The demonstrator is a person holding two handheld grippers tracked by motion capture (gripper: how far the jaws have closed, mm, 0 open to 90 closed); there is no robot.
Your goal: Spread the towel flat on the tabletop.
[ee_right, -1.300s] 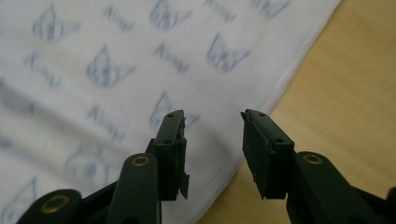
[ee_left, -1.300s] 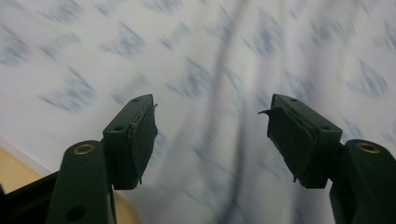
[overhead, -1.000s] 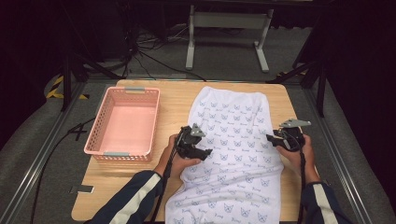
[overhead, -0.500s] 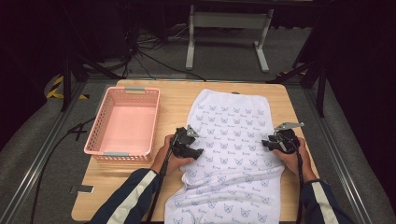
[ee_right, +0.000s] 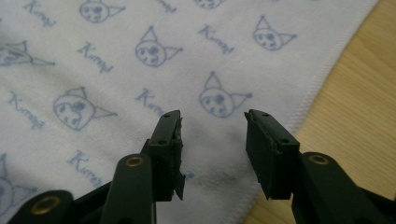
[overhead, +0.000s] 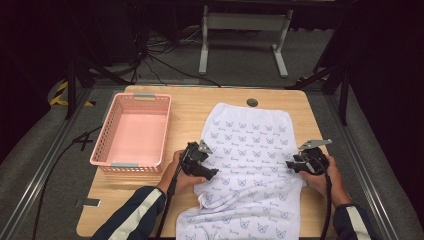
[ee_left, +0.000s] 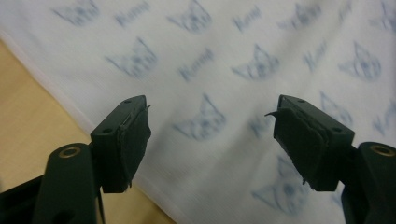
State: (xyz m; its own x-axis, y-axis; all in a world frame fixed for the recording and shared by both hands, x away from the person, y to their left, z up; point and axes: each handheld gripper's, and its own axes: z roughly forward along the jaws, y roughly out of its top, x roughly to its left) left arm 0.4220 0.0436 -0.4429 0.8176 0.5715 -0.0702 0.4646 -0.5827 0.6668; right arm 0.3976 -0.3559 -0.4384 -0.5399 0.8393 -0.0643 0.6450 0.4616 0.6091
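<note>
Currently the white cloth point(overhead: 250, 165) with the blue cat-face print lies spread on the table point(overhead: 195, 107), its near end rumpled and hanging toward the person's side. In the left gripper view the cloth point(ee_left: 233, 84) passes beneath and ahead of both jaws, its hemmed edge running diagonally just beside the left-hand jaw, with bare table point(ee_left: 28, 112) beyond that edge. The left gripper point(ee_left: 212, 135) has its jaws spread wide, nothing between them; whether they touch the fabric cannot be told. In the right gripper view the cloth point(ee_right: 140, 60) likewise lies under and ahead of the jaws, its stitched hem just outside the right-hand jaw and wooden table point(ee_right: 355, 107) past it. The right gripper point(ee_right: 212, 149) is parted too, more narrowly, and holds nothing.

From the high view, the left gripper point(overhead: 212, 172) sits at the cloth's left edge and the right gripper point(overhead: 292, 165) at its right edge, roughly level with each other. A pink basket point(overhead: 112, 130) stands on the table outward of the left gripper, apart from the cloth.
</note>
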